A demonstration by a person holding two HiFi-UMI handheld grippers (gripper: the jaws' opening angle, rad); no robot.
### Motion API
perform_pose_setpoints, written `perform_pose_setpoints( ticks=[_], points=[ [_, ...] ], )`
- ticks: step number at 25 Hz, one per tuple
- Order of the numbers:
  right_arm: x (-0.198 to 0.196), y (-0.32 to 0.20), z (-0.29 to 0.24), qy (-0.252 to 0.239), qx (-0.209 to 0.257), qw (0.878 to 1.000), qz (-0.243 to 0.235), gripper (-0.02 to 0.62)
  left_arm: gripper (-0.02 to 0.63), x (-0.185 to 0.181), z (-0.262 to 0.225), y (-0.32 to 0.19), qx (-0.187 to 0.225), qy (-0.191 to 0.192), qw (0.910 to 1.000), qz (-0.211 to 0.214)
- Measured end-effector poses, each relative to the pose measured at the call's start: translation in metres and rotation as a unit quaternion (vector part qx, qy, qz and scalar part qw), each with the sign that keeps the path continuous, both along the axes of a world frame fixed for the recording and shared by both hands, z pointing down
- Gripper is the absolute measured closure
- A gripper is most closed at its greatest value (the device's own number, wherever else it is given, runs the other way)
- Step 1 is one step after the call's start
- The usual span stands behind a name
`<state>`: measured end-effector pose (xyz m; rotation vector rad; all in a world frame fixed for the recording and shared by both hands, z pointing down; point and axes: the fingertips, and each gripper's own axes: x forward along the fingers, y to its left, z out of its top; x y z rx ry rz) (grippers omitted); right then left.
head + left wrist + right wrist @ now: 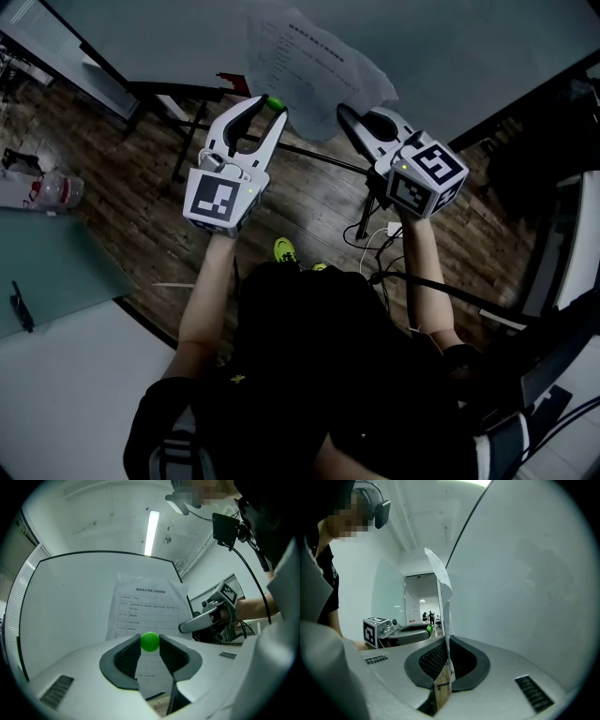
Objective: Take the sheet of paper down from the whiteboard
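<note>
Sheet of paper (309,66): in front of the whiteboard (450,47), creased and bowing off its face. No fastening is visible along its top edge.

Right gripper (448,645): jaws clenched on the sheet's lower edge, with the paper running edge-on between the pads.

Left gripper (150,645): jaws clamped on a green ball (275,101) (judged to be the magnet that pinned the sheet), held just beside the paper.

Handling assessment: the sheet is very light, limp and easily torn or crumpled further. It offers no stiffness, so it will flop from a single pinch. The best hold is near an edge or corner, with a flat, firm pinch. Draw it away gently, and do not yank it against any pin that remains
</note>
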<state>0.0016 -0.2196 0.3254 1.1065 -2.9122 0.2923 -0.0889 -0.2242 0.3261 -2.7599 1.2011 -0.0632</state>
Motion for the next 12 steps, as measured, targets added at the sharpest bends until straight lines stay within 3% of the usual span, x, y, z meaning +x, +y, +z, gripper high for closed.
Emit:
perform_pose_setpoints(
  ticks=[5, 12],
  points=[
    [0.006, 0.002, 0.005, -0.002, -0.010, 1.000, -0.005, 0.575, 0.463, 0.007, 0.001, 0.002, -0.004, -0.003, 1.0000, -0.003],
    [0.057, 0.054, 0.001, -0.013, 0.005, 1.000, -0.018, 0.575, 0.463, 0.059, -0.008, 0.054, 0.013, -0.006, 0.9999, -0.010]
  ],
)
